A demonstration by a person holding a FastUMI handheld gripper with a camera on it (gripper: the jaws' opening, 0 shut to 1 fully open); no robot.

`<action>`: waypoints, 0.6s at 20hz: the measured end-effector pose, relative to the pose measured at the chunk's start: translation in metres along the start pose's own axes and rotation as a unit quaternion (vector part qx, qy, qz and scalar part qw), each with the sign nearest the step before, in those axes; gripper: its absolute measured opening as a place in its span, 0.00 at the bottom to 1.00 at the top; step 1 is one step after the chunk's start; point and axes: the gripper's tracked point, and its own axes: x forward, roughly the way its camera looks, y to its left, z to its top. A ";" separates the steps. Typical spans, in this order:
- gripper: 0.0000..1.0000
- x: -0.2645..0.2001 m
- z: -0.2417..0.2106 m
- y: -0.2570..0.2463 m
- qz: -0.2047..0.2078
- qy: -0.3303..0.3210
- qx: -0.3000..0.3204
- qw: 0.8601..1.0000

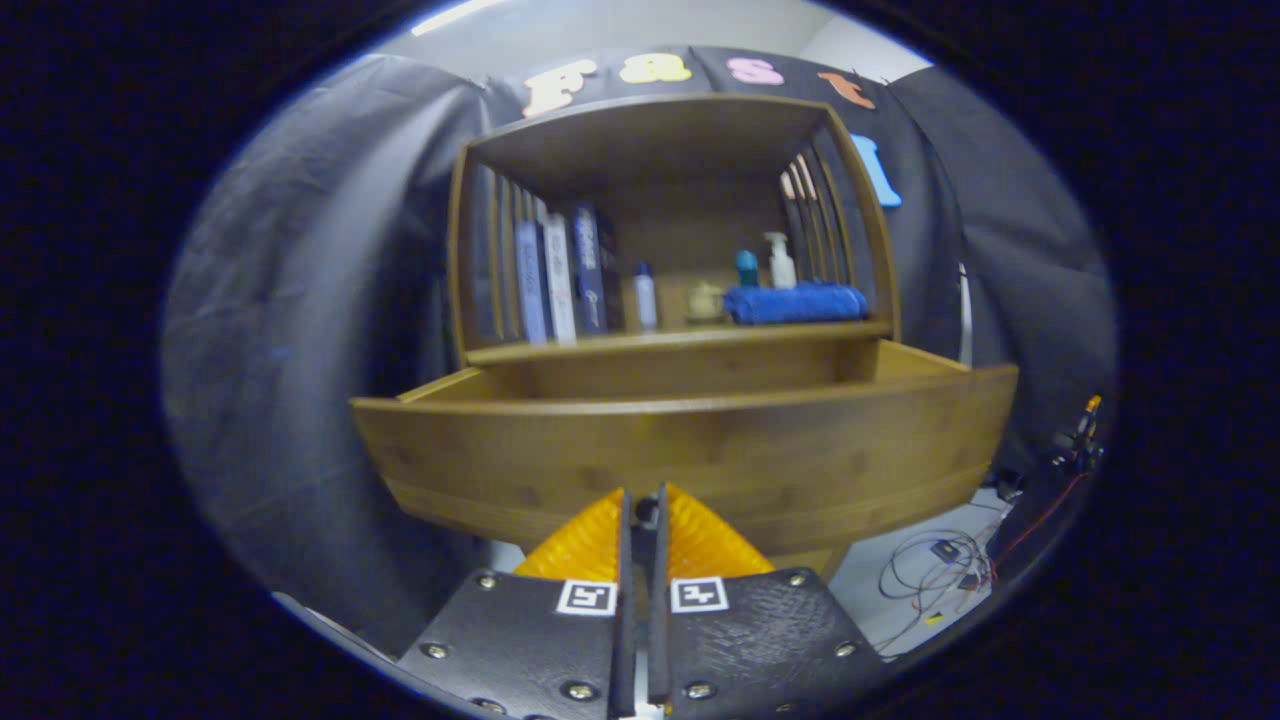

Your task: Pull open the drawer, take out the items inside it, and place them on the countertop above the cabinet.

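- Gripper view: the drawer (pixel 690 440) stands pulled out from under the shelf of the wooden cabinet (pixel 670 220), its broad front panel facing the camera.
- The gripper (pixel 641 512) sits at the lower middle of that front panel; its orange fingers (pixel 700 540) are nearly together, with a small dark knob-like thing in the gap. Whether they press on it, I cannot tell.
- The drawer looks stiff, smooth bamboo-like wood, probably light and free-sliding; the pull at the front's middle seems the only sound hold.
- Its inside is hidden behind the front panel, so the items cannot be judged.
- Above the drawer, the shelf carries books (pixel 560 275), a small bottle (pixel 646 296), a pump bottle (pixel 780 262) and a folded blue towel (pixel 795 303); these crowd the placing space.
- Right of the drawer and lower, loose cables (pixel 940 565) lie on the floor.
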 end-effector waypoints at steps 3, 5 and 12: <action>0.06 0.004 -0.015 -0.015 -0.018 0.026 -0.057 0.998; 0.20 0.005 -0.025 -0.016 -0.023 0.052 -0.024 0.998; 0.75 0.013 0.012 -0.019 -0.035 0.047 0.006 0.998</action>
